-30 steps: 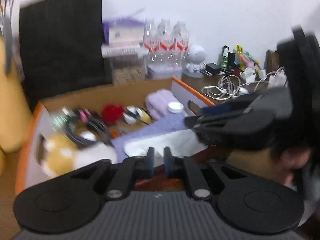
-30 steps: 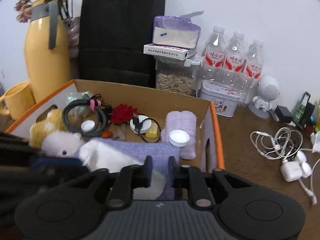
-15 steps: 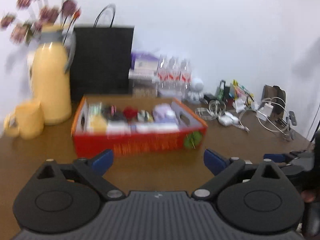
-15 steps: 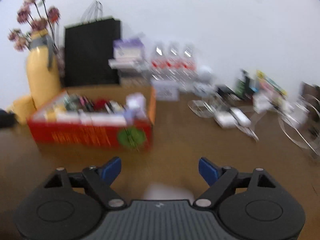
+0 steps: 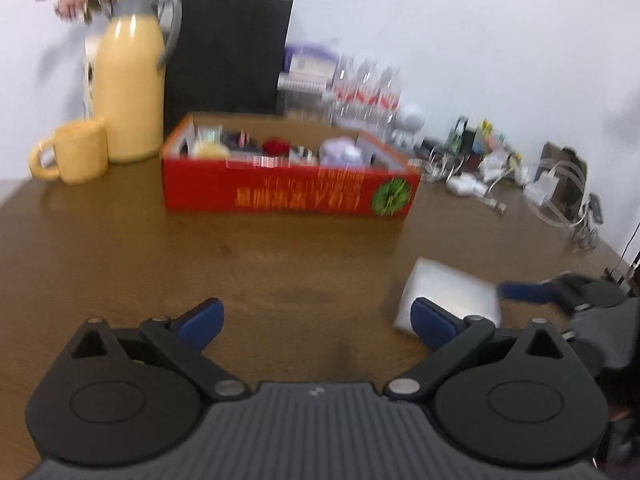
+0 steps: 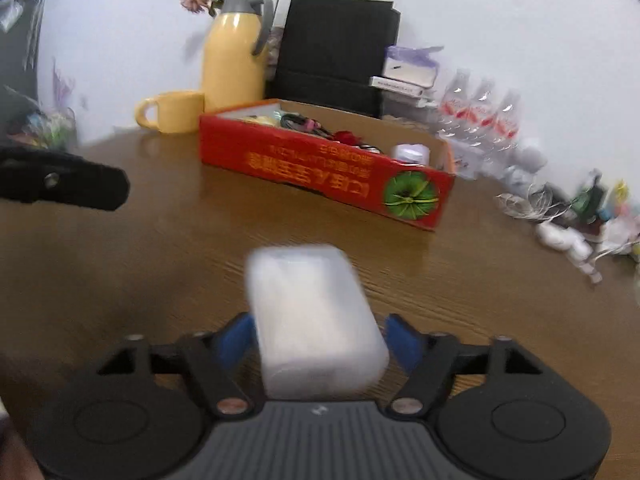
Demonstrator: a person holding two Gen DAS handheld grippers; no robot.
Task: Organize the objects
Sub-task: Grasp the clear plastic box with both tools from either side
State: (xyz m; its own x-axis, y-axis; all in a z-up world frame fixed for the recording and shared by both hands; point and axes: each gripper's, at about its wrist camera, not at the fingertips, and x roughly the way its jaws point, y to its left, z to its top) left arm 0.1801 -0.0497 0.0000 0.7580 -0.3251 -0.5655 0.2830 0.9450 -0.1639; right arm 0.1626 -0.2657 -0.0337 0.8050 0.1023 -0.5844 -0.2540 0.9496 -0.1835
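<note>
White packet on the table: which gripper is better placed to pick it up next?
Right. The right gripper has its open fingers on either side of the white packet. The left gripper is open over bare table, with the packet off to its right.

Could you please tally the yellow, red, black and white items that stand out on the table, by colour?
Yellow: 2, the thermos jug and the mug
Red: 1, the cardboard box
Black: 1, the paper bag
White: 1, the translucent white box
Total: 5
</note>
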